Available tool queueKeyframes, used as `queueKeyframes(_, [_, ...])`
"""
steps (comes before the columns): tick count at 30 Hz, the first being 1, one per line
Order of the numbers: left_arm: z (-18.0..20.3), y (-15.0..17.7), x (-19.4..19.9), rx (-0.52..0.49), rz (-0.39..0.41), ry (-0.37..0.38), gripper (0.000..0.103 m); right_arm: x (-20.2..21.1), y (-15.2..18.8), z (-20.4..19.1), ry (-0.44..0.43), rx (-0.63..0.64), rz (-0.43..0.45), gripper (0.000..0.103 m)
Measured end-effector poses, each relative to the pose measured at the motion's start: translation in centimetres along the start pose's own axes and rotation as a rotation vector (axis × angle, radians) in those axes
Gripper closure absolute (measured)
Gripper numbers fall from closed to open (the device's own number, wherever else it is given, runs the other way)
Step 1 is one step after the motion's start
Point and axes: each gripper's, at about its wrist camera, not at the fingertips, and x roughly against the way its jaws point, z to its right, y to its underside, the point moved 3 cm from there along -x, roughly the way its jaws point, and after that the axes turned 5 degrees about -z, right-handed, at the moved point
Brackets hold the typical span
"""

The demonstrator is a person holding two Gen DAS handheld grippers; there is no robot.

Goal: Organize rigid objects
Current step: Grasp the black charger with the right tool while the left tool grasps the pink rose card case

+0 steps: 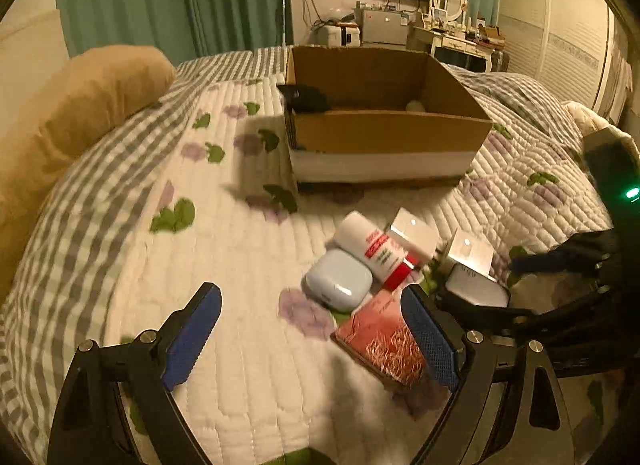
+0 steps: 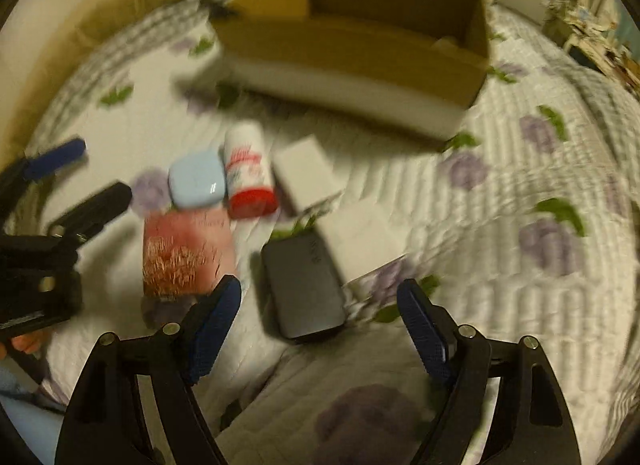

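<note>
A: Where's the stuff?

B: Clustered on the bed quilt [image 1: 248, 249] in front of the cardboard box [image 1: 384, 133]. Light blue case [image 1: 338, 279], white bottle with red cap [image 1: 374, 251], two white boxes [image 1: 414, 233], red patterned box [image 1: 380, 339], black flat case [image 2: 302, 285].

A: Grippers?

B: Left gripper [image 1: 312, 335] jaws spread wide, nothing between them, red box just beside its right finger. Right gripper [image 2: 320, 325] also wide open and empty, black case lying between and ahead of its fingers.

A: Handling?

B: All look rigid and light, my guess. Black case is smooth, probably slippery; pinch across the short width, mid-length. Bottle is round and may roll; grip across the body, not the cap. Blue case is glossy with rounded edges, so squeeze the flat sides. The quilt is soft, so things may sink when pushed down.

A: Box contents?

B: Something pale inside, too small to tell.
</note>
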Motion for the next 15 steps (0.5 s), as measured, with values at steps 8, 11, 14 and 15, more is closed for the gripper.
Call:
queueKeyframes(8, [0.3, 0.5, -1.0, -0.013, -0.034, -0.011, 0.010, -1.3, 0.5, -1.5, 0.053, 0.049, -0.032, 0.059])
queueKeyframes(11, [0.4, 0.6, -1.3, -0.021, -0.040, -0.018, 0.010, -1.5, 0.4, -2.0, 0.061, 0.057, -0.029, 0.059])
queueKeyframes(14, [0.5, 0.6, -1.5, -0.028, -0.047, -0.028, 0.010, -2.4, -0.6, -1.7, 0.022, 0.029, -0.038, 0.057])
queueKeyframes(15, [0.6, 0.7, -1.5, -0.030, -0.049, -0.029, 0.010, -2.9, -1.0, -1.6, 0.008, 0.021, -0.051, 0.057])
